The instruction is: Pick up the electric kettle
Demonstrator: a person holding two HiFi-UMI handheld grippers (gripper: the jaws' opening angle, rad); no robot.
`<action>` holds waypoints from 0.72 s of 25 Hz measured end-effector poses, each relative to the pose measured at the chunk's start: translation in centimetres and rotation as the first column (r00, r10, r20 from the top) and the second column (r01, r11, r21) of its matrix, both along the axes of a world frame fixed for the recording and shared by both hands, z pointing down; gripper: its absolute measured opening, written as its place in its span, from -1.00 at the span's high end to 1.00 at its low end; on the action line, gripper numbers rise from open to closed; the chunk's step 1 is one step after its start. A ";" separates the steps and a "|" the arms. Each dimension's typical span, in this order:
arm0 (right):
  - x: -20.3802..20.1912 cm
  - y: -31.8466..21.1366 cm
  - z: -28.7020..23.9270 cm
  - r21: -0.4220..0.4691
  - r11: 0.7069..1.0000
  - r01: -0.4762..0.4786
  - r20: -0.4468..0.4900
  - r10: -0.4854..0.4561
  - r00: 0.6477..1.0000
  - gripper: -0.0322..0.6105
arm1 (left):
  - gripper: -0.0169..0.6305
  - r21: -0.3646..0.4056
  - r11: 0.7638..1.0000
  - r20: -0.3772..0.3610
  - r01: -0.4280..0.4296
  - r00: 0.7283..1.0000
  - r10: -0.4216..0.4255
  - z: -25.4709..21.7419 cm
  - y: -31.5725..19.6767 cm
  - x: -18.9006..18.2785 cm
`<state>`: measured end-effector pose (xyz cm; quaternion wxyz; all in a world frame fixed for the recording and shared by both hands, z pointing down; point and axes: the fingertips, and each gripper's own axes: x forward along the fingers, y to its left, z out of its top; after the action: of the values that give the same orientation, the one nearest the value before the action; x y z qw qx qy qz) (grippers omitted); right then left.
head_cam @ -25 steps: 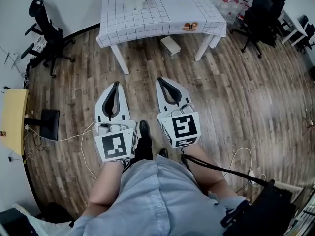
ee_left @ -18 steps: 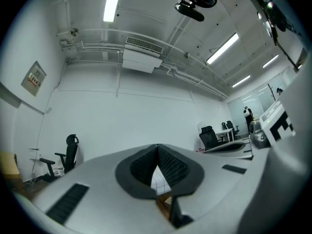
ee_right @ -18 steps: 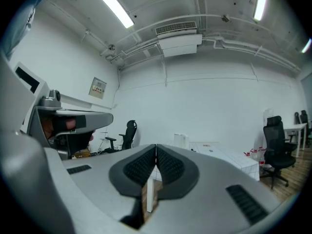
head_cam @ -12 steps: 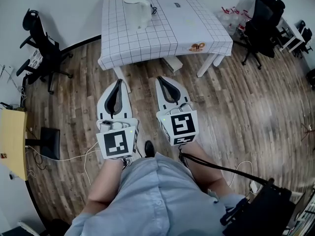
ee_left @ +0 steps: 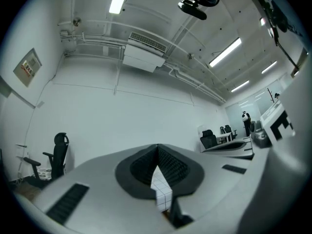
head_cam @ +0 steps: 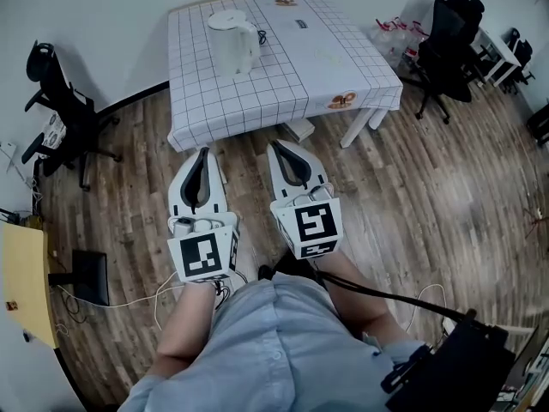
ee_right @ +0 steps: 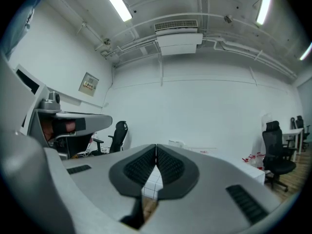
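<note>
A white electric kettle (head_cam: 233, 43) stands upright at the far left of a table (head_cam: 343, 67) covered with a white, black-gridded cloth. My left gripper (head_cam: 202, 152) and right gripper (head_cam: 279, 144) are held side by side, short of the table's near edge, over the wooden floor. Both point toward the table. Each has its jaws shut with nothing between them. In the left gripper view its tips (ee_left: 157, 147) meet, and in the right gripper view its tips (ee_right: 156, 146) meet as well. The kettle is hidden in both gripper views.
Black office chairs stand at the left (head_cam: 60, 118) and right (head_cam: 442, 54) of the table. A small box (head_cam: 300, 129) lies under the table. A yellow desk (head_cam: 26, 290) and cables (head_cam: 129, 281) are at the left. White walls lie behind the table.
The person has stepped toward the table, both grippers moving with them. The table and kettle have come fully into view and sit closer to the gripper tips. Jaws stay shut.
</note>
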<state>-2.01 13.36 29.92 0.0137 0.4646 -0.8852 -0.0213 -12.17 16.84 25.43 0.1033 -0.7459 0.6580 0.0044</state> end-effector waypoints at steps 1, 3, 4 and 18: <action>0.0 -0.4 0.2 -0.007 1.000 -0.004 0.001 0.004 1.000 0.89 | 0.94 -0.006 1.000 0.000 -0.004 1.000 0.004 0.2 -0.4 0.0; 0.0 -1.3 0.6 -0.021 1.000 -0.007 0.001 0.007 1.000 0.89 | 0.94 -0.017 1.000 0.001 -0.009 1.000 0.009 0.6 -1.2 0.0; 0.0 -1.7 0.8 -0.027 1.000 -0.008 0.002 0.009 1.000 0.89 | 0.94 -0.023 1.000 0.002 -0.009 1.000 0.009 0.9 -1.6 -0.1; 0.3 -13.6 3.0 -0.068 0.998 0.017 -0.008 -0.017 1.000 0.89 | 0.94 -0.069 0.997 -0.006 0.015 1.000 -0.016 3.2 -13.3 0.2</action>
<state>-1.74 -0.21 32.89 0.0334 0.4563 -0.8892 0.0068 -12.02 3.52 28.62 0.0753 -0.7438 0.6639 -0.0166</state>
